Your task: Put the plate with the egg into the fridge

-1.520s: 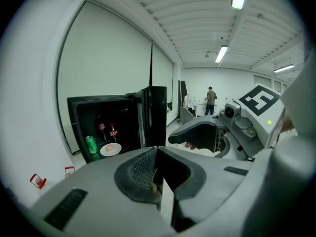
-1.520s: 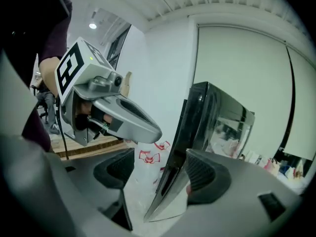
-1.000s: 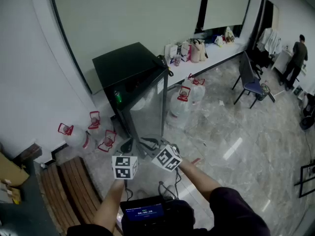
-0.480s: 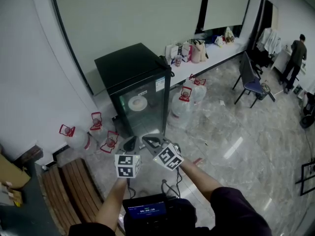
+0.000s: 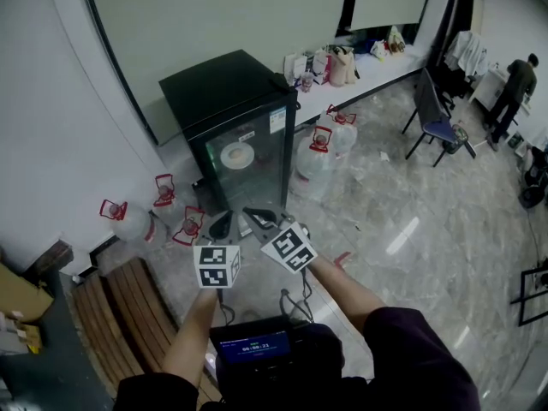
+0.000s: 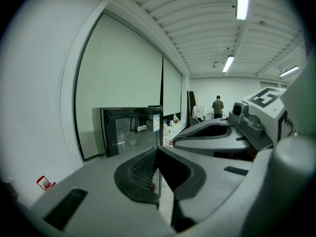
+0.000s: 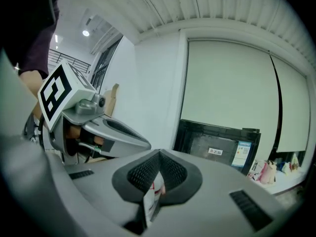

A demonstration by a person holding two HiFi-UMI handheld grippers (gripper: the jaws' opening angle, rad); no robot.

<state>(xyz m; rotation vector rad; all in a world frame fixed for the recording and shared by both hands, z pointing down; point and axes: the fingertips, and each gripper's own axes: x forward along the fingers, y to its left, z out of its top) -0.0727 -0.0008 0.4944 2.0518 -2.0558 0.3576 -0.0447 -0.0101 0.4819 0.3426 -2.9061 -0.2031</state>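
A black fridge (image 5: 231,127) with a glass door stands against the wall, and its door is closed. Behind the glass a white plate (image 5: 237,154) rests on a shelf; I cannot make out the egg on it. Both grippers hover side by side, short of the fridge's lower front and not touching it. My left gripper (image 5: 221,225) is shut and empty, as its own view shows (image 6: 157,174). My right gripper (image 5: 257,219) is also shut with nothing between its pads (image 7: 159,174). The fridge (image 6: 131,130) fills the middle of the left gripper view.
Water jugs with red handles stand left of the fridge (image 5: 128,221) and right of it (image 5: 318,171). A wooden bench (image 5: 120,315) lies at lower left. A counter with bags (image 5: 342,62), a chair (image 5: 437,135) and a person (image 5: 516,84) are farther right.
The fridge door stood open a second ago and is now closed, with the plate showing behind its glass. Both grippers sit slightly higher in the view.
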